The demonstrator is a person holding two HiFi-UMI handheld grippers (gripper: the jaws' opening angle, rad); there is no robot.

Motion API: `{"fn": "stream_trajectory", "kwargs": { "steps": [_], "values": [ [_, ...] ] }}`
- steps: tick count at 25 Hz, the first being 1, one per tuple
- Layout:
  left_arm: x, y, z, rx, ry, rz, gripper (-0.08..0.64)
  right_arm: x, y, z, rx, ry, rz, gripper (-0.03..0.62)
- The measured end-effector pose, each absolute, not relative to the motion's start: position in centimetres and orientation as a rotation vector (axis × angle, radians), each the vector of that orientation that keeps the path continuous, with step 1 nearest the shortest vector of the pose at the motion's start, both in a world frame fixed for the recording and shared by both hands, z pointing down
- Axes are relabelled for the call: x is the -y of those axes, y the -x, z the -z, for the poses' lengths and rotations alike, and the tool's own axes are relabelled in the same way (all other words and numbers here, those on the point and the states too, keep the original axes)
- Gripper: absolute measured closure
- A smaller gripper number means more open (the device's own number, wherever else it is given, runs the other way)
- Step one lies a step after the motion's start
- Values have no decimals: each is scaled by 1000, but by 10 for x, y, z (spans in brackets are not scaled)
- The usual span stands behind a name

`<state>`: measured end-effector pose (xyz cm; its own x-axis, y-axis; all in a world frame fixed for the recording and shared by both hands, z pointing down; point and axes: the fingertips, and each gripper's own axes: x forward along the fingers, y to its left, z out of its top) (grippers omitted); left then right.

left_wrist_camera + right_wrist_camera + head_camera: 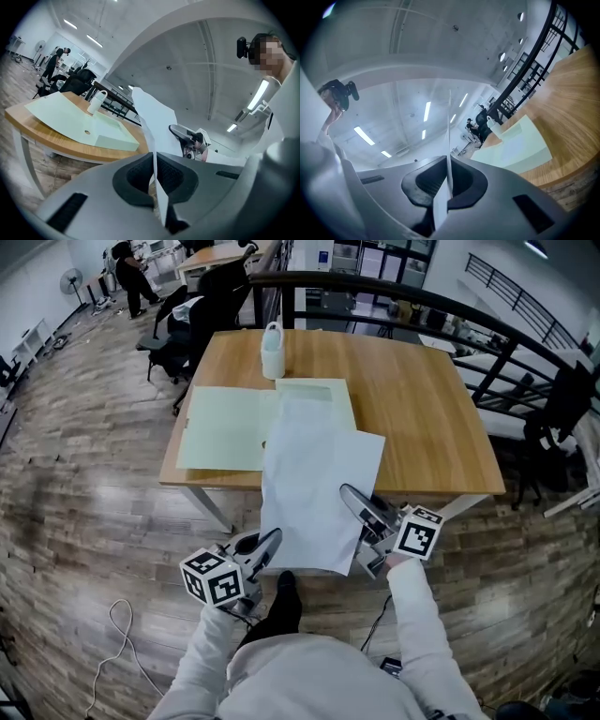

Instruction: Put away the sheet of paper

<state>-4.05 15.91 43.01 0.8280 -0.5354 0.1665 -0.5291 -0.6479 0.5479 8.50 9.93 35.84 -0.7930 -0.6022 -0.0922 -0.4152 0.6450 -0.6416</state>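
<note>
The grey jaws of the left gripper [154, 187] are shut tight on one near corner of a big white sheet of paper [152, 117]. The right gripper [447, 183] pinches the other near corner the same way, with the thin paper edge squeezed between its dark pads.

Each gripper has a cube with black and white square patterns on it. White sleeves [412, 606] reach out to the grippers.

In the head view, the paper's near end hangs in the air off the table edge between the two grippers. Its far end rests on a pale green paper folder [225, 427] that lies open on the light brown wooden table [422, 409]. A small white plastic jug [272, 351] stands just behind the folder.

The floor [84, 512] is made of grey-brown wood planks, and a thin white cable [122, 634] lies on it. Behind the table runs a curved black metal railing [422, 306]. Black office chairs [202, 315] stand at the table's far left corner, and a person in dark clothes [131, 277] stands far off.
</note>
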Motion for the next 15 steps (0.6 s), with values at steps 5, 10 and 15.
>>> {"fn": "stream_trajectory", "kwargs": {
  "steps": [5,10,15],
  "values": [
    [-104,53,-431,775,-2402,33,541,-42,-73,-362,-2563,841,917,565],
    [-58,60,-431,735,-2411,16,541,6,-64,-363,-2563,867,926,565],
    [-20,65,-428,718,-2426,12,541,41,-62,-363,-2553,895,931,565]
  ]
}}
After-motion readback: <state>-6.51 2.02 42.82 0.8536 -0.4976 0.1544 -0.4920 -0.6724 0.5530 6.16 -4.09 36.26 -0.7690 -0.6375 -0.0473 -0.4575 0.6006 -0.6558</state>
